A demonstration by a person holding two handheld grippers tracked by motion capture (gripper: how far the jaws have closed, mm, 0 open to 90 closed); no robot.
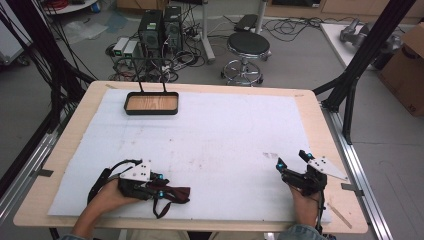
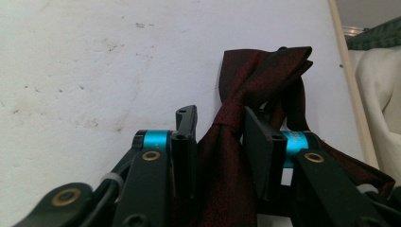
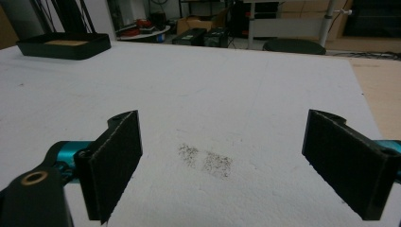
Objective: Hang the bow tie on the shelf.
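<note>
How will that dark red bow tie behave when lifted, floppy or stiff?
Probably floppy: the bow tie is creased fabric, bunching between the left claw pads, so its strap likely dangles. Likely light. The woven surface looks matte, so probably not slippery.

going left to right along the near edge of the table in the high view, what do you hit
left gripper → dark red bow tie, which sits between its jaws → bare stretch of white mat → right gripper, jaws open with nothing between them

No text, label, brand, number or sign is showing clearly enough to be read on anything in these three views.
</note>
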